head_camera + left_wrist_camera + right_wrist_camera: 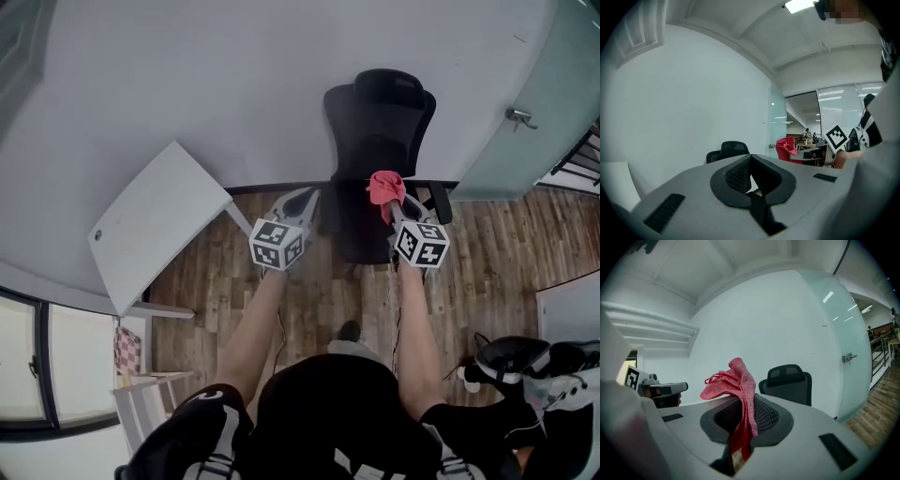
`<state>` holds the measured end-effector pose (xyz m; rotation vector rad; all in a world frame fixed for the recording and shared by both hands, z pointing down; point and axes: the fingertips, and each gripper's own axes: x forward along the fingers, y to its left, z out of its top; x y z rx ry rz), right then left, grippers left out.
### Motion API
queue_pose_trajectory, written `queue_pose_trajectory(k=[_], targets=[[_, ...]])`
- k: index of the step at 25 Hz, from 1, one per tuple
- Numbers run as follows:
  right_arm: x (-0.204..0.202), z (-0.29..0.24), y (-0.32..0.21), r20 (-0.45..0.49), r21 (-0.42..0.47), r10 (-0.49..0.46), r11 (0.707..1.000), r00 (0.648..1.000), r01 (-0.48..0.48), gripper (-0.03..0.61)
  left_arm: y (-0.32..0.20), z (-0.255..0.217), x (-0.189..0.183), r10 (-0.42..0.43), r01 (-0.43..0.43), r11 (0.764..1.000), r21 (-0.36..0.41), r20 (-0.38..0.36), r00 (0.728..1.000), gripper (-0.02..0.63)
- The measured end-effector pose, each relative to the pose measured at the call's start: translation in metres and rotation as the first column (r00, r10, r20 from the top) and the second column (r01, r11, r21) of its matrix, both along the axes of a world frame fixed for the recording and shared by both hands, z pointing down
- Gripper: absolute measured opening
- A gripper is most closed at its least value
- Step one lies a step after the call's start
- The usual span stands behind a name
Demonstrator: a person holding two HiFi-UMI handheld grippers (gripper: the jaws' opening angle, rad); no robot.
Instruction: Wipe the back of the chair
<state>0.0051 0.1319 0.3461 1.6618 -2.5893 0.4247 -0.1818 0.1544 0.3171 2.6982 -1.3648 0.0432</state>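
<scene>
White wall (187, 66) fills the background, with wood-plank floor (487, 253) below it, a frosted glass door (534, 103) at the right and a white desk (159, 220) at the left. Between desk and door a black office chair (380, 141) is stood against the wall, turned toward the person. Its back, a tall panel topped by a headrest (394, 86), looks dark and matt, perhaps mesh or fabric, though the weave cannot be made out. An armrest (441, 202) shows low on one side.

A red cloth (384, 187) is pinched in the right gripper (398, 204). The jaws are closed on its middle, so a bunched fold stands above the pads and a tail hangs below. The knit is loose and soft. It is judged light and limp, and likely to fold over itself unless pressed flat. The left gripper (302, 199) is held near the chair's other side, its jaws brought together with nothing between them.

The chair is judged the awkward part. Chairs of this sort commonly roll and swivel, so the back may be pushed away under wiping pressure. A steadying hold would best be taken by the free gripper at the backrest's top edge or the armrest — while the cloth is drawn across the panel. Neither gripper is seen touching the chair's back.
</scene>
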Motion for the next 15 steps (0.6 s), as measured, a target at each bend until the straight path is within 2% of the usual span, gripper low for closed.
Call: queue_pose_trajectory(k=[5, 10, 15], targets=[[0.019, 0.005, -0.05, -0.01, -0.01, -0.011, 1.0, 1.0, 0.011, 0.071, -0.047, 0.007, 0.018, -0.006, 0.006, 1.0, -0.016, 0.014, 1.0, 0.025], [0.046, 0.005, -0.115, -0.025, -0.014, -0.046, 0.999, 0.999, 0.046, 0.071, -0.107, 0.011, 0.052, -0.009, 0.01, 1.0, -0.029, 0.031, 0.999, 0.025], [0.043, 0.011, -0.15, -0.053, -0.026, -0.071, 0.997, 0.996, 0.069, 0.071, -0.136, 0.015, 0.058, -0.001, 0.002, 0.999, -0.038, 0.032, 0.999, 0.025]])
